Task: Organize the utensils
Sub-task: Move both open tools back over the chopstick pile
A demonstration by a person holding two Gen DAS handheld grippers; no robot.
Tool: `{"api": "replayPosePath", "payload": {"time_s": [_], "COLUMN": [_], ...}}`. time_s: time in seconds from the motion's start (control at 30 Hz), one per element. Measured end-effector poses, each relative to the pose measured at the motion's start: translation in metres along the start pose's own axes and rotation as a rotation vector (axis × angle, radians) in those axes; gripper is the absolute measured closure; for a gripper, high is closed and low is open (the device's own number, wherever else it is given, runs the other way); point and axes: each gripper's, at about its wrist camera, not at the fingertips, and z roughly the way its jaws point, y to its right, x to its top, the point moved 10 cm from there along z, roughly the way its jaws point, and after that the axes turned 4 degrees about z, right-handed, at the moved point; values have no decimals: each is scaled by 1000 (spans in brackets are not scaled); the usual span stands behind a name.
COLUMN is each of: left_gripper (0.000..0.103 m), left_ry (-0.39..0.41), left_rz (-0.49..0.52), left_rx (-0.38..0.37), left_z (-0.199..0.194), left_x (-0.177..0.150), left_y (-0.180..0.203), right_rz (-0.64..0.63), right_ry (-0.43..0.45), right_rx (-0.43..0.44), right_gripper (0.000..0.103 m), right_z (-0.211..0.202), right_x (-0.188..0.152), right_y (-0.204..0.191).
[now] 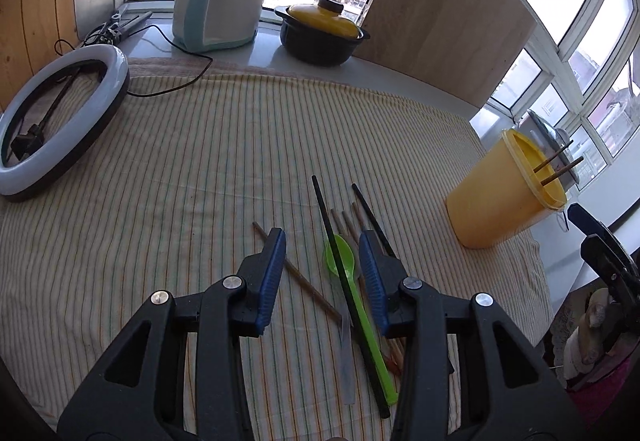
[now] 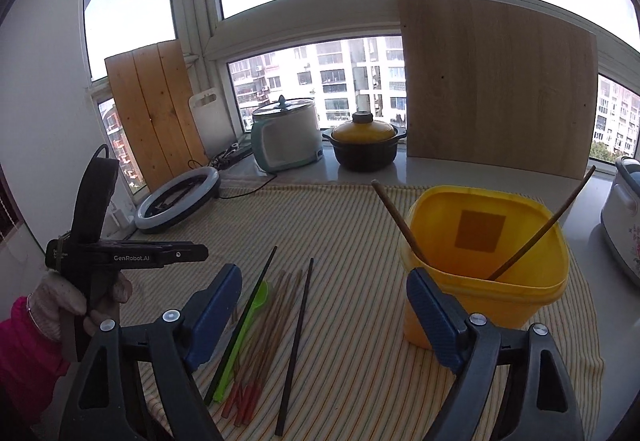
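Note:
My left gripper (image 1: 322, 237) hangs open low over a pile of utensils on the striped cloth (image 1: 180, 201). A green spoon (image 1: 340, 251) and a long black chopstick (image 1: 326, 217) lie in the gap between its blue pads, untouched. A brown chopstick (image 1: 304, 281) passes under the left pad, and a second black chopstick (image 1: 370, 215) lies by the right pad. My right gripper (image 2: 320, 277) stands wide open and empty, with the yellow container (image 2: 480, 305) just beyond its right finger. Two brown chopsticks (image 2: 400, 225) lean inside the container. A bundle of red-tipped chopsticks (image 2: 276, 321) lies beside the green spoon (image 2: 260, 295).
A ring light (image 1: 60, 121) lies at the cloth's left edge. A rice cooker (image 1: 220, 9) and a dark pot with a yellow lid (image 1: 320, 37) stand on the sill, next to a leaning wooden board (image 1: 440, 21). A gloved hand (image 2: 60, 301) shows at left.

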Motion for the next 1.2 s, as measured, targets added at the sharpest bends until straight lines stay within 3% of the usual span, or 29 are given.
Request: {"api": "replayPosePath", "payload": {"time_s": [0.3,0.53,1.03,1.2], "left_gripper": [65,65,67,73], "left_ry": [-64,-98,-174,-193], "left_rz": [-26,-48,-82,-83], "left_rx": [-63,-88,-88,-76], "left_z": [26,44,89,99], "left_x": [-13,-11,5,4], "left_y": [6,7,3,2], "right_rz": [-36,-43,22,48], "right_ry": [-241,-397,-584,-611], "right_rx": [8,-2,-12,-4], "right_gripper": [50,65,75,77], "right_z": [60,104,155,164], "right_x": [-47,-71,-81,-81], "right_y": [-17,-19,-13,-11]}}
